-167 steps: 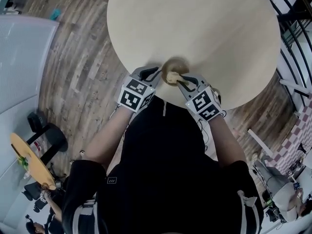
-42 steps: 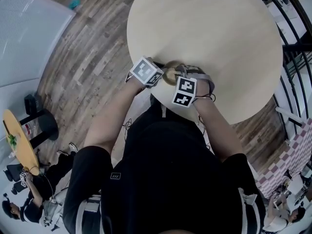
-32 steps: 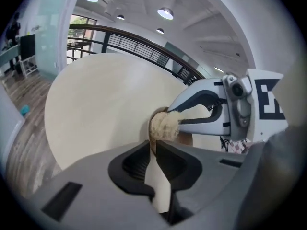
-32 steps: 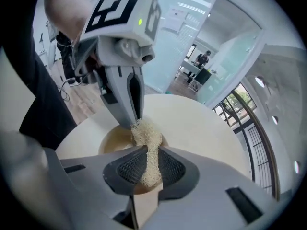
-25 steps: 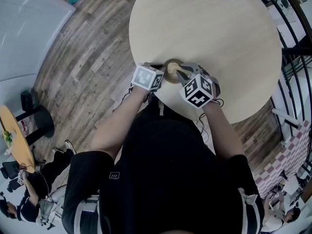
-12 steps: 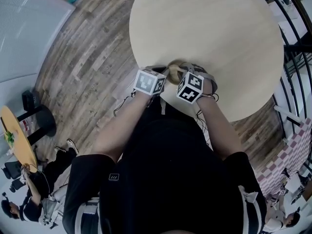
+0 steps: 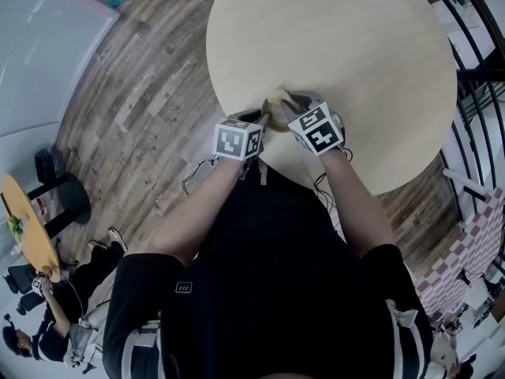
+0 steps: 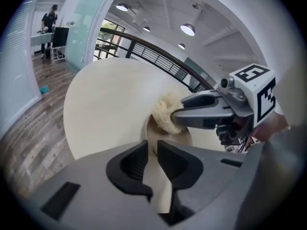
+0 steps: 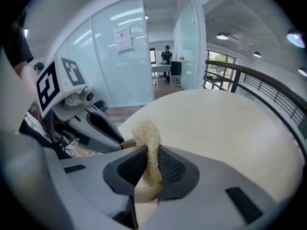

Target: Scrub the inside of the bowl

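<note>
Bowl: small brown bowl (image 7: pixel 272 118) sits on the big round table (image 7: pixel 355 46), nr the edge closest to the person.
L tongs: L tongs (image 8: pixel 152 150) have just been opening. Jaws are a bit apart now, w/ the bowl's near rim btw them. The hold looks loose.
R tongs: R tongs (image 9: pixel 152 153) are clamped tight on the scrubber (image 9: pixel 149 138), a pale scratchy pad.
Scrubber: its fluffy end pokes out past the jaws and sits at the bowl's mouth, by the far rim as seen from the left gripper view.
Both tongs: tilted down at the bowl, L on its left side, R on its right, v. close together.
Floor: wood floor (image 7: pixel 134 109) all round the table.
</note>
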`<control>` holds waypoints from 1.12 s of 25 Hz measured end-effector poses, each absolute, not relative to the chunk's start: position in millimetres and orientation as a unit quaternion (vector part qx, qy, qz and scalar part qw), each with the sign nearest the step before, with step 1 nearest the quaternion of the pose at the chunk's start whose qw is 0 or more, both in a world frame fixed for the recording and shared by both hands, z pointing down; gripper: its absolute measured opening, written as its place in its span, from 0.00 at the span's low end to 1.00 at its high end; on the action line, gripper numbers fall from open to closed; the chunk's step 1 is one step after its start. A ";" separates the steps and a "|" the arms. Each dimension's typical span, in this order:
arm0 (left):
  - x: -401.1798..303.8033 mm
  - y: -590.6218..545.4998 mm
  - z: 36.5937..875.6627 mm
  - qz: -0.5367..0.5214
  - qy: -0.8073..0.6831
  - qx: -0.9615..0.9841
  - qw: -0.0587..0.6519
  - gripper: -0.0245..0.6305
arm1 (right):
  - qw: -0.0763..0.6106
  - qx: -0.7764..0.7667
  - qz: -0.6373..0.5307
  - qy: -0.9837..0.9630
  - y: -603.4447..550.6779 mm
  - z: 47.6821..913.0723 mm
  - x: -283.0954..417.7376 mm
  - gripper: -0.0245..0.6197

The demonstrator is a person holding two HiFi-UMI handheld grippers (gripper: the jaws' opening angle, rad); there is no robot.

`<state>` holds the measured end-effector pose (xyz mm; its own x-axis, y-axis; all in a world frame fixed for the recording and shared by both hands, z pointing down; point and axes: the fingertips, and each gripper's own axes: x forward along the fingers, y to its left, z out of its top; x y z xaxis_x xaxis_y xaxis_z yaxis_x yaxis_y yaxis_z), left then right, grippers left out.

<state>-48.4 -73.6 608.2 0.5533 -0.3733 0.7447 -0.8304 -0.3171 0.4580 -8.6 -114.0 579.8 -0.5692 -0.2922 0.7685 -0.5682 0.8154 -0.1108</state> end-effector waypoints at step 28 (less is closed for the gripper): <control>-8.4 -131.6 592.1 0.454 -0.116 0.870 0.155 0.11 | 0.517 0.094 0.048 -0.849 -52.6 598.3 -12.8 0.15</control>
<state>-8.4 -131.6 592.1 0.5609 -0.0607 0.8257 -0.3414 -0.9255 0.1639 -12.8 -52.6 598.3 -0.4477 -0.1108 0.8873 -0.2100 0.9776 0.0161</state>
